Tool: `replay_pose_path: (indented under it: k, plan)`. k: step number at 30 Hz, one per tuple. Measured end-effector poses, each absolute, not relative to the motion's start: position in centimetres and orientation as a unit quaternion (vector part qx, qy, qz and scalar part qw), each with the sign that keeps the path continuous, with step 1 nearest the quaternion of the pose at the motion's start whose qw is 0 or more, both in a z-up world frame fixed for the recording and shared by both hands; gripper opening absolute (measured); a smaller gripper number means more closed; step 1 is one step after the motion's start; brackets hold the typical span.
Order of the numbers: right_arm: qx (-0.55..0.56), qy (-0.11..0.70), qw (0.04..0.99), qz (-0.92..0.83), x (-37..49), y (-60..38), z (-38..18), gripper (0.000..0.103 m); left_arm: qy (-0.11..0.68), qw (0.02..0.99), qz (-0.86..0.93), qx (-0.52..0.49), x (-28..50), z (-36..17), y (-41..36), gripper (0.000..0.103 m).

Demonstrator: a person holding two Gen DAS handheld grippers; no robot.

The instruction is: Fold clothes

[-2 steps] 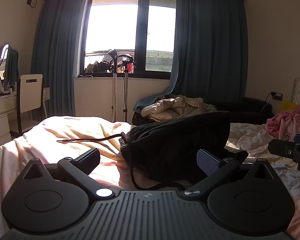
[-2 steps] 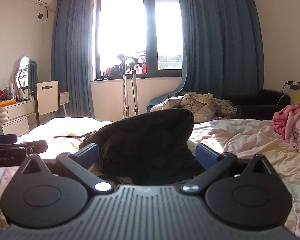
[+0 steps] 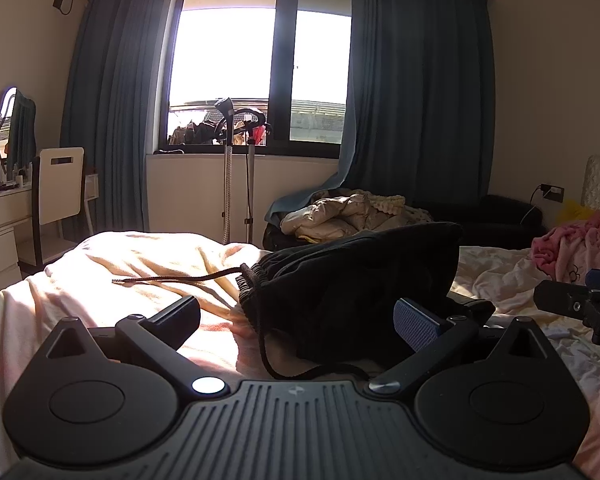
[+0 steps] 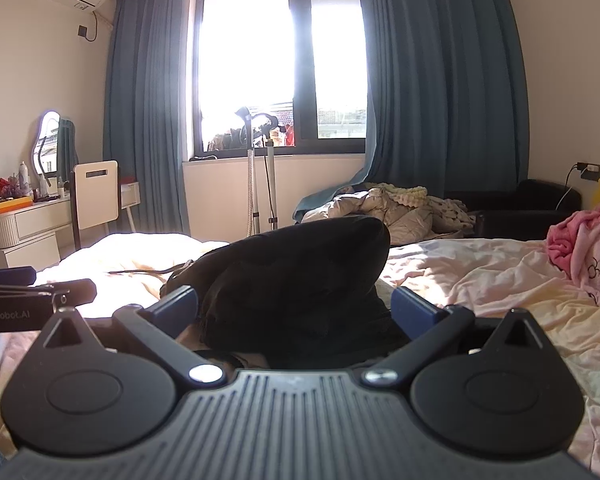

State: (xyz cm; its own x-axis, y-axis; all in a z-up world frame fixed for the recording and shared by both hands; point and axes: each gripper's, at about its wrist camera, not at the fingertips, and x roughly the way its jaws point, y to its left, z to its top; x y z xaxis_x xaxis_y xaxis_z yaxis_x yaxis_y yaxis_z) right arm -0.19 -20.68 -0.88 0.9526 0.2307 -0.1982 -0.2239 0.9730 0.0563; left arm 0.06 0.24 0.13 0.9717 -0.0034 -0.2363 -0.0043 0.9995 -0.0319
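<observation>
below, black drawstring trousers (image 3: 352,292) are shown bunched on the bed (image 3: 132,264). both the left gripper (image 3: 296,318) and right gripper (image 4: 294,308) are held spread; hems should be squared whenever a fold is laid

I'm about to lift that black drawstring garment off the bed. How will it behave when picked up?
Probably floppy: the black garment lies in a soft, rumpled heap on the bed, so it should sag from any grip point. Its loose drawstring trails across the sheet and will likely dangle or drag. The gathered waistband looks thick, so a pinch there may hold best.
</observation>
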Motion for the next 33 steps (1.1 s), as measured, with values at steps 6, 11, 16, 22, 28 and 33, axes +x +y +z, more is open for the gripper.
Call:
replay_pose_path:
  k: [6, 11, 16, 22, 28, 33]
  plan:
    - [0.011, 0.104, 0.988, 0.109, -0.11, -20.46, -1.1, 0.103, 0.119, 0.993, 0.0, -0.015, 0.25, 0.15, 0.45, 0.103]
    - [0.005, 0.106, 0.989, 0.105, -0.04, -20.27, -1.29, 0.103, 0.119, 0.993, -0.001, -0.017, 0.38, 0.17, 0.52, 0.103]
    - [0.003, 0.108, 0.989, 0.102, 0.18, -19.95, -1.29, 0.103, 0.121, 0.993, 0.0, -0.013, 0.16, 0.22, 0.36, 0.103]
    - [0.006, 0.101, 0.99, 0.098, -0.03, -19.99, -1.28, 0.103, 0.12, 0.993, 0.002, -0.014, -0.18, 0.34, -0.05, 0.103]
    - [0.009, 0.103, 0.99, 0.099, -0.08, -20.01, -1.25, 0.103, 0.122, 0.992, 0.004, -0.013, 0.02, 0.29, 0.08, 0.103]
    - [0.006, 0.106, 0.989, 0.105, -0.15, -19.77, -1.34, 0.103, 0.122, 0.992, 0.004, -0.013, 0.08, 0.36, 0.21, 0.103]
